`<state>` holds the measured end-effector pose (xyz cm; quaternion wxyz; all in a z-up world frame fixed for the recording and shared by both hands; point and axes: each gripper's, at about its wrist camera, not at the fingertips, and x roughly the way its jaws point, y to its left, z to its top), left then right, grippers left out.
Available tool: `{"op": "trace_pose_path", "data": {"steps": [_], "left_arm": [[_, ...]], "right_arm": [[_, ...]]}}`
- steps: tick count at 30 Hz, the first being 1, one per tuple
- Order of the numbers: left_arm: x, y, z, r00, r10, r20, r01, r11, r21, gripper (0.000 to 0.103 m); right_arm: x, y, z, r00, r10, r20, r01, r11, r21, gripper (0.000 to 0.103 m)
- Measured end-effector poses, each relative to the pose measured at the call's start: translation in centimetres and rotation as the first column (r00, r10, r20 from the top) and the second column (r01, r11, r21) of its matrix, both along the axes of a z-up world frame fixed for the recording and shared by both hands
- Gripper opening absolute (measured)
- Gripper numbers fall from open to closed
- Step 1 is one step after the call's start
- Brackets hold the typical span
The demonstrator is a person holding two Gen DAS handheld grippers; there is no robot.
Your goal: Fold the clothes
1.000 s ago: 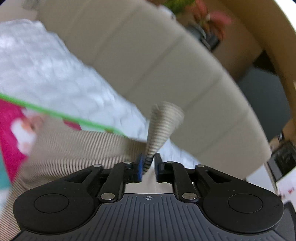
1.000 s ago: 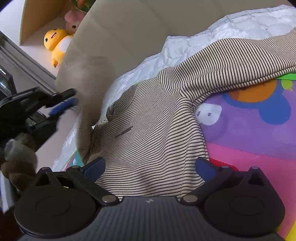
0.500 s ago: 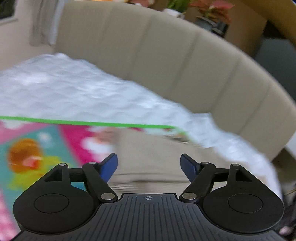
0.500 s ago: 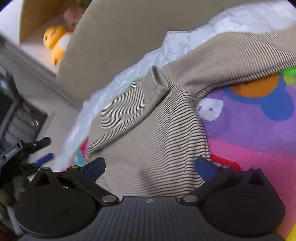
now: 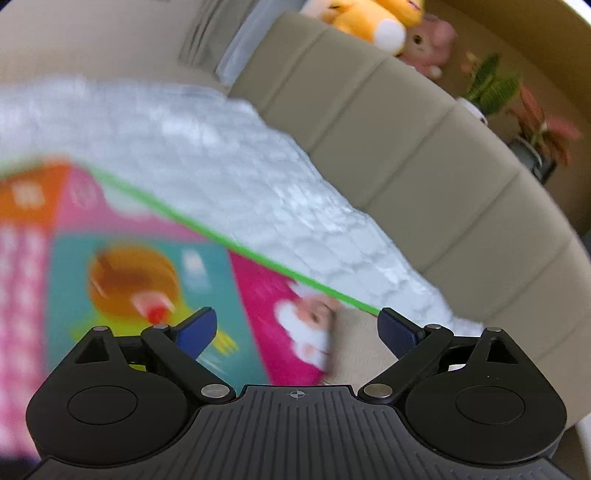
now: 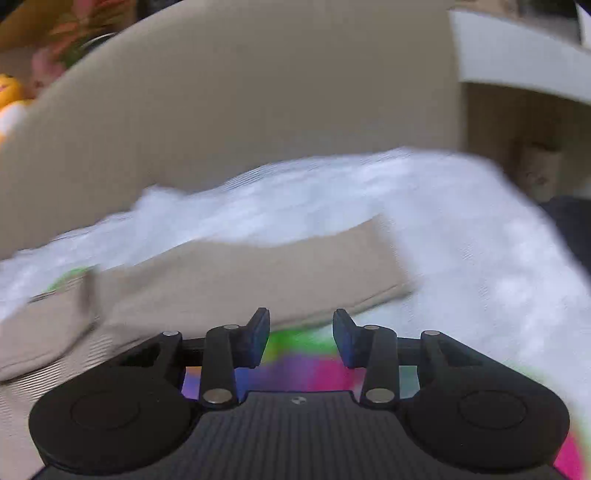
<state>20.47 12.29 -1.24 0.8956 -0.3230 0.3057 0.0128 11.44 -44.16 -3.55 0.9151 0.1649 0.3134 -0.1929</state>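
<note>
The beige headboard (image 5: 424, 158) curves across the top of both views, from 10 to 3 o'clock in the left wrist view. Below it spreads the white quilted bedcover (image 6: 461, 240), with the bright cartoon play mat (image 5: 140, 258) lying on it, green-edged, toward 8 o'clock. The striped beige garment (image 6: 229, 273) stretches across the right wrist view from 9 o'clock to centre, one sleeve reaching over the bedcover; motion blur smears its stripes. Plush toys (image 5: 373, 18) sit at 12 o'clock. The left gripper (image 5: 297, 328) gapes wide, holding nothing. The right gripper (image 6: 300, 334) is partly parted, empty, just beside the garment's edge.
</note>
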Motion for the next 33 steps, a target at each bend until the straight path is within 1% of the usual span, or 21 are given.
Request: {"op": "trace_pose_path", "data": {"steps": [1,2,3,5,7,10,11,12,13,14,15,16,19,22,24,26,29,33], "left_arm": [[0.0,-0.6,-1.1,1.000,-0.014,0.011,0.014,0.999,-0.028,0.097],[0.0,-1.3,-1.9,0.999,-0.041,0.018,0.041,0.999,-0.035,0.097],[0.3,-2.0,-2.5,0.997,-0.080,0.012,0.081,0.997,-0.019,0.097],[0.9,-3.0,-3.0,0.988,-0.157,0.008,0.156,0.987,0.040,0.097],[0.9,-3.5,-2.6,0.982,-0.186,0.041,0.182,0.978,0.101,0.099],[0.9,-3.3,-2.6,0.978,-0.198,0.064,0.189,0.973,0.130,0.101],[0.9,-3.2,-2.7,0.978,-0.198,0.061,0.189,0.974,0.127,0.101],[1.1,-3.1,-2.9,0.979,-0.197,0.055,0.189,0.974,0.121,0.101],[1.2,-3.1,-3.1,0.979,-0.196,0.048,0.189,0.975,0.116,0.101],[1.4,-3.1,-3.2,0.980,-0.194,0.042,0.188,0.976,0.110,0.101],[1.4,-3.1,-3.3,0.980,-0.193,0.039,0.188,0.976,0.106,0.101],[1.4,-3.1,-3.3,0.980,-0.193,0.037,0.189,0.977,0.101,0.101],[1.2,-3.0,-3.2,0.979,-0.197,0.046,0.193,0.977,0.092,0.101],[1.2,-2.9,-2.9,0.977,-0.204,0.055,0.199,0.976,0.093,0.101],[1.2,-2.6,-2.7,0.977,-0.206,0.054,0.200,0.975,0.095,0.101],[1.2,-2.2,-2.5,0.977,-0.207,0.048,0.202,0.976,0.082,0.102],[1.4,-1.4,-2.3,0.979,-0.203,0.026,0.201,0.978,0.053,0.103],[1.6,-0.2,-2.3,0.981,-0.193,0.003,0.193,0.981,0.039,0.103]], "right_arm": [[0.1,-1.1,-0.2,1.000,-0.020,-0.001,0.020,1.000,-0.023,0.039],[0.4,-2.0,-0.4,0.999,-0.035,-0.006,0.034,0.998,-0.044,0.039],[0.8,-2.7,-0.7,0.999,-0.038,-0.013,0.038,0.998,-0.059,0.039],[1.8,-3.7,-1.4,0.999,-0.039,-0.030,0.036,0.996,-0.081,0.039],[2.7,-4.2,-2.1,0.998,-0.038,-0.050,0.033,0.995,-0.091,0.038],[4.1,-4.4,-3.0,0.996,-0.035,-0.085,0.026,0.994,-0.109,0.039],[4.3,-4.3,-3.1,0.995,-0.030,-0.092,0.019,0.993,-0.114,0.038],[4.6,-4.2,-3.1,0.995,-0.024,-0.098,0.013,0.993,-0.118,0.036],[4.8,-4.1,-3.2,0.995,-0.018,-0.103,0.005,0.992,-0.125,0.031],[4.9,-3.9,-3.0,0.994,-0.013,-0.105,-0.001,0.990,-0.138,0.019],[5.0,-3.7,-2.6,0.995,-0.008,-0.101,-0.008,0.988,-0.152,0.016],[5.0,-3.4,-2.0,0.996,0.004,-0.090,-0.019,0.987,-0.162,0.014],[4.7,-1.9,0.8,0.997,0.061,-0.048,-0.069,0.980,-0.189,0.012],[5.0,1.2,4.7,0.989,0.145,0.006,-0.139,0.961,-0.238,0.011],[5.5,3.8,7.7,0.977,0.208,0.047,-0.189,0.946,-0.262,0.011],[6.2,7.0,10.6,0.957,0.278,0.080,-0.246,0.927,-0.282,0.011],[7.2,11.8,14.5,0.917,0.382,0.119,-0.329,0.890,-0.317,0.011],[8.9,19.2,17.8,0.847,0.519,0.115,-0.448,0.814,-0.371,0.011]]}}
